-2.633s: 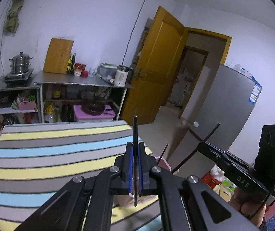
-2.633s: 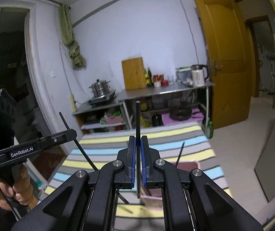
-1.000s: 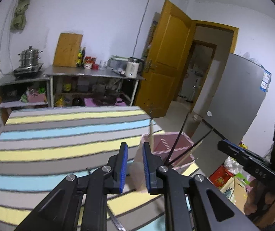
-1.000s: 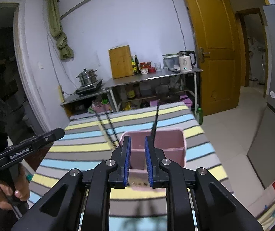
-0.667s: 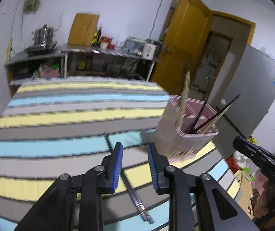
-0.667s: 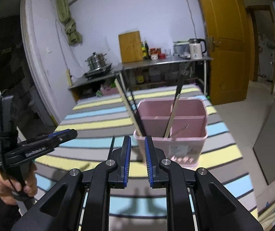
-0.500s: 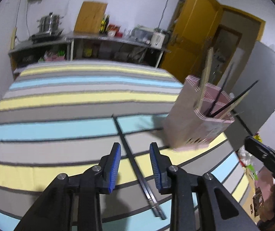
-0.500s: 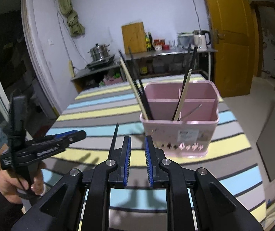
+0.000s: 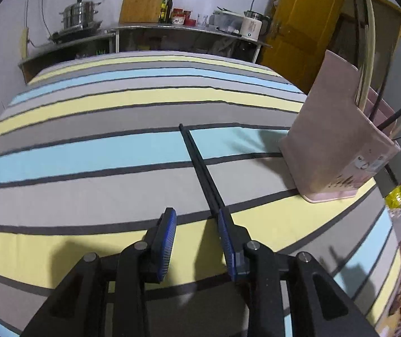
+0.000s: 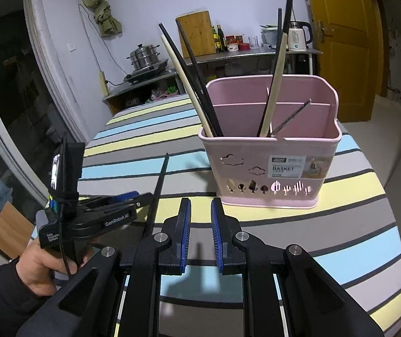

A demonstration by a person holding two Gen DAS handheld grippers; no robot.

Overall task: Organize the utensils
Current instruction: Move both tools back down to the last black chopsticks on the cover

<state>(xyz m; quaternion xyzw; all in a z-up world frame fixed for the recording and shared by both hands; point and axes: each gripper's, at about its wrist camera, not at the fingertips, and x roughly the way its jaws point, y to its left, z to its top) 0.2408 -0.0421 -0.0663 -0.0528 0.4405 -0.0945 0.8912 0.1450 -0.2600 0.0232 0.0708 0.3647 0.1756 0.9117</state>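
A pink utensil basket point(image 10: 270, 165) stands on the striped tablecloth and holds several black and pale wooden chopsticks point(image 10: 273, 90). It also shows in the left wrist view point(image 9: 338, 146) at the right. A pair of black chopsticks point(image 9: 200, 168) lies flat on the cloth, left of the basket. My left gripper point(image 9: 196, 224) is open, low over the near end of that pair, its right pad beside it. In the right wrist view the left gripper point(image 10: 141, 198) is at the pair point(image 10: 158, 188). My right gripper point(image 10: 200, 216) is open and empty, in front of the basket.
The table's striped cloth point(image 9: 102, 151) stretches away behind the chopsticks. A steel shelf with a pot, cutting board point(image 9: 143, 0) and kettle stands against the far wall. A yellow door point(image 10: 341, 42) is at the right. The table edge runs near the basket's right side.
Both grippers held a black chopstick upright, then opened and let them go into the basket. Both have since come down; the left one now sits over the pair on the cloth.
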